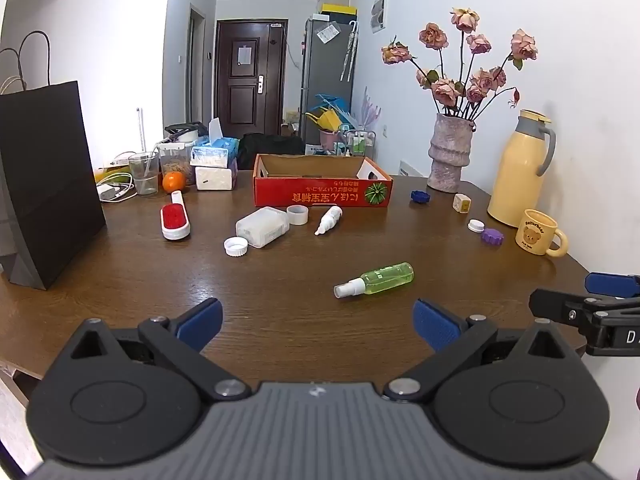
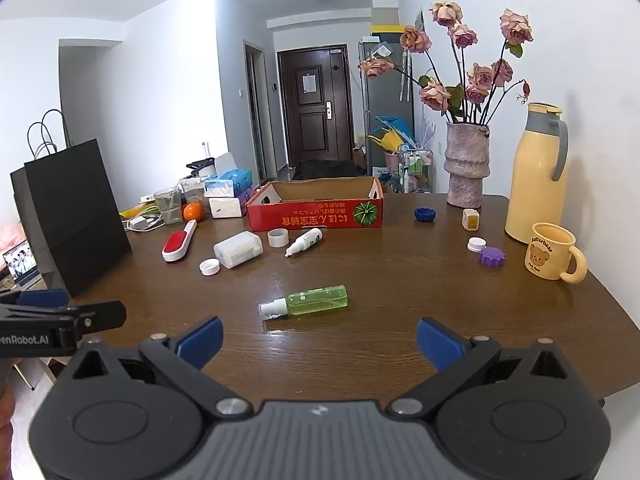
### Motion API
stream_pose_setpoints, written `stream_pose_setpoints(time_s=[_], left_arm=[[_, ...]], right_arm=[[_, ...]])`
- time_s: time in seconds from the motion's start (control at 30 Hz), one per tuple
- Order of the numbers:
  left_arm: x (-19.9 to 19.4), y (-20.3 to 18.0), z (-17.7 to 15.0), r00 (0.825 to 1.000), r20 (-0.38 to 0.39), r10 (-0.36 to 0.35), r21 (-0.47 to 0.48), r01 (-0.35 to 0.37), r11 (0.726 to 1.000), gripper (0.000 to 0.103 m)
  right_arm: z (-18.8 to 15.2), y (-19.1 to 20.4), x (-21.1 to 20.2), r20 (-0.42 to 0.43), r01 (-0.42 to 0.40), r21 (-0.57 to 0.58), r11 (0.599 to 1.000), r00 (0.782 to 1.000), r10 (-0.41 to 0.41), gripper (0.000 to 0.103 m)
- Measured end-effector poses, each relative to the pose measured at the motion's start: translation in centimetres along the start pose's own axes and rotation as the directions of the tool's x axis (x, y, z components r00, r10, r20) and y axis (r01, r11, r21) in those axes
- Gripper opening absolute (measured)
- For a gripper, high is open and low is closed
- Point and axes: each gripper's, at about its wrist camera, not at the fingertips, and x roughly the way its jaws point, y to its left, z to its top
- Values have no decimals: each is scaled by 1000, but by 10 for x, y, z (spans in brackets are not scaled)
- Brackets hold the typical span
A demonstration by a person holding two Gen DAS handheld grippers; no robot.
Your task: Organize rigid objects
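- Hovering above the near edge of the table (image 1: 280, 320), the left gripper (image 1: 318, 322) and the right gripper (image 2: 320, 340) are both held with jaws spread wide and nothing between the blue pads; neither touches any object.
- Judged from this, the task is at its very start: no item is grasped yet, and the red cardboard box (image 1: 322, 197) near the far edge is seen open and, as far as its inside can be seen, unfilled.
- The loose rigid things are scattered over the table: the green spray bottle (image 1: 376, 279) lies on its side nearest the near edge, nozzle toward the left.
- Toward the middle, just in front of the box, the white plastic container (image 1: 262, 226), a white screw cap (image 1: 236, 246), a white ring (image 1: 297, 214) and a small white dropper bottle (image 1: 329, 220) are grouped close together.
- The red lint brush (image 1: 175, 218) lies toward the left side; a blue cap (image 1: 419, 196), a small white case (image 1: 461, 203), a white lid (image 1: 476, 225) and a purple cap (image 1: 492, 237) lie toward the right edge, near the yellow mug (image 1: 539, 232).
- The next move is judged to call for one gripper to be lowered over the green spray bottle, jaws aligned across its narrow body, then closed before it is carried to the box.
- The round bottle may roll if it is nudged off-centre.
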Motion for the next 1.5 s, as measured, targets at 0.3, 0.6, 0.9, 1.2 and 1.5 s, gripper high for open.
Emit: stream_pose_setpoints(time_s=[0.3, 0.6, 0.9, 1.2, 1.5], left_arm=[[-1, 7, 7, 1000, -20, -13, -23, 13, 1000, 103], [2, 4, 1, 1000, -10, -3, -23, 2, 1000, 103], [3, 2, 0, 1000, -11, -1, -22, 1, 1000, 103], [3, 2, 0, 1000, -11, -1, -23, 1, 1000, 103], [3, 2, 0, 1000, -9, -2, -21, 2, 1000, 103]], right_arm=[[-1, 1, 1, -10, 0, 0, 1000, 1000, 0, 103], [-1, 1, 1, -9, 0, -1, 1000, 1000, 0, 103], [-1, 3, 1, -10, -6, -1, 1000, 1000, 6, 103], [-2, 3, 4, -12, -7, -6, 1000, 1000, 7, 103], [-2, 4, 3, -12, -7, -7, 1000, 1000, 7, 103]])
